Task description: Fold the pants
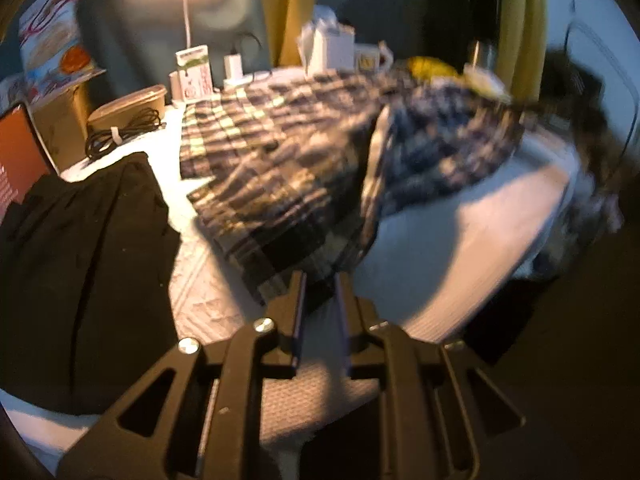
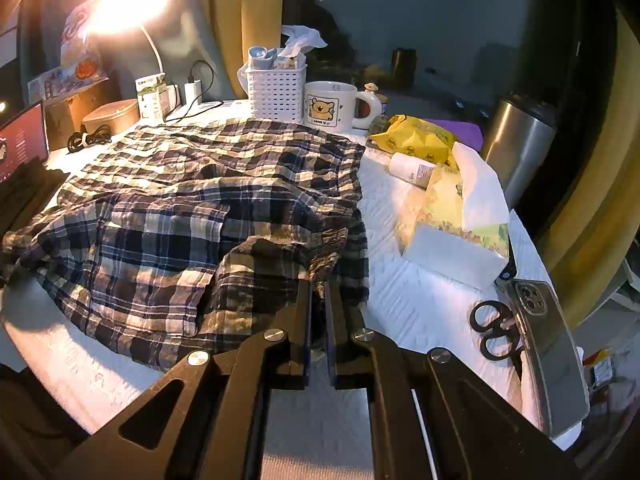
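The right gripper pinches a bunched hem of the crinkled plaid pants, probably to carry that edge over for a fold. The left gripper stands narrow on the near plaid edge. Ahead of both fingertips, the pants sprawl across the quilted white table.

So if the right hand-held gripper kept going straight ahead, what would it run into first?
The plaid pants: the right hand-held gripper is shut on a bunched edge of them, so more of that fabric lies directly ahead, well before the bear mug.
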### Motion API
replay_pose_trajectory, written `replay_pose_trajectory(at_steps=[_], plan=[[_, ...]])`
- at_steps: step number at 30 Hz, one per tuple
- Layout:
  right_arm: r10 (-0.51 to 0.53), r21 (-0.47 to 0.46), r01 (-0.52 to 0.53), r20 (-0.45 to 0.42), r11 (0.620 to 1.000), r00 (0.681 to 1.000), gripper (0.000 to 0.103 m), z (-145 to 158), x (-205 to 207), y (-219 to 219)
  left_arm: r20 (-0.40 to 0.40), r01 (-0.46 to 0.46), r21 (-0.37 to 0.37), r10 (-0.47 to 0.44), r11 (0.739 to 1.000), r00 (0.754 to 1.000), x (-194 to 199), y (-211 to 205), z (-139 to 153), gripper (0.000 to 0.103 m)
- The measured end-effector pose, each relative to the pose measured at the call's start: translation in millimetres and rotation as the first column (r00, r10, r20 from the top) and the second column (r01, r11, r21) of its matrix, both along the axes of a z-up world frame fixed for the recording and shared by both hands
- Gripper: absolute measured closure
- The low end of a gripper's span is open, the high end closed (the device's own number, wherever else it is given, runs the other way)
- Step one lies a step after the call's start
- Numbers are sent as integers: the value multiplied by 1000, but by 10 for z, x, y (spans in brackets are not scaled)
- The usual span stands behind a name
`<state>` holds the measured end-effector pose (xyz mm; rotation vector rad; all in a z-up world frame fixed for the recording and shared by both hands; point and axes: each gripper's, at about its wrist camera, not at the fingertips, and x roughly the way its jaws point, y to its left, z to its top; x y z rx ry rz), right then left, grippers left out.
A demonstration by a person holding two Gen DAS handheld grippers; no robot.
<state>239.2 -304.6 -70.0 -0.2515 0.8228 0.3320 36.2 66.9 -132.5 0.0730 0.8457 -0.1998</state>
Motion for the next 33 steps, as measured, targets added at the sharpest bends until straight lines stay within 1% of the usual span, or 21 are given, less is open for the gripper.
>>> replay_pose_trajectory(at_steps=[1, 2, 3, 5, 9, 12, 15, 18, 20, 21, 22, 23, 27, 30, 31, 32, 33], plan=[[0, 1, 0, -2, 1000, 1000, 96, -8, 4, 0, -11, -11, 41, 11, 999, 1000, 32, -22, -52, 88], [2, 3, -2, -5, 1000, 1000, 96, -18, 7, 2, -8, -21, 59, 21, 998, 1000, 51, -26, -70, 87], [5, 4, -5, -8, 1000, 1000, 96, -29, 13, 7, 4, -45, 70, 45, 997, 999, 90, -19, -67, 87], [16, 7, -16, -15, 1000, 1000, 96, -59, 9, 42, 1, -95, 81, 95, 992, 995, 177, -9, -83, 87], [26, 19, -25, -16, 1000, 1000, 96, -91, -2, 82, -13, -166, 29, 166, 986, 986, 340, 40, -110, 87], [23, 29, -23, -20, 999, 1000, 96, -103, -4, 66, -9, -165, 22, 165, 986, 986, 383, 60, -117, 87], [24, 35, -23, -27, 999, 999, 96, -121, 6, 51, 3, -158, 32, 158, 987, 987, 372, 46, -124, 87], [29, 42, -28, -27, 999, 999, 96, -131, -3, 40, -5, -141, 43, 141, 989, 990, 411, 37, -114, 87], [35, 44, -35, -15, 998, 999, 96, -124, -33, 49, -16, -139, 16, 140, 990, 990, 434, 62, -104, 90], [33, 43, -32, -5, 999, 999, 96, -107, -47, 44, -29, -142, -3, 142, 990, 989, 448, 84, -93, 95], [27, 44, -27, 4, 999, 1000, 96, -83, -58, 31, -28, -151, -17, 150, 988, 988, 448, 112, -60, 99], [20, 46, -21, 14, 999, 1000, 96, -57, -70, 14, -5, -165, -29, 165, 986, 986, 431, 153, 2, 100], [-18, 61, 14, 69, 998, 997, 96, 105, -117, -100, 79, -240, -77, 246, 968, 966, 441, 424, 294, 101], [-26, 66, 21, 78, 998, 997, 96, 158, -102, -130, 120, -277, -93, 287, 956, 950, 553, 665, 452, 101], [-25, 62, 20, 79, 998, 997, 96, 165, -102, -122, 137, -284, -111, 298, 952, 945, 595, 756, 498, 101], [-31, 62, 26, 82, 998, 996, 96, 170, -102, -123, 137, -301, -124, 317, 945, 938, 630, 840, 534, 100], [-42, 60, 37, 88, 997, 995, 96, 180, -102, -128, 117, -331, -130, 346, 935, 931, 671, 920, 571, 100]])
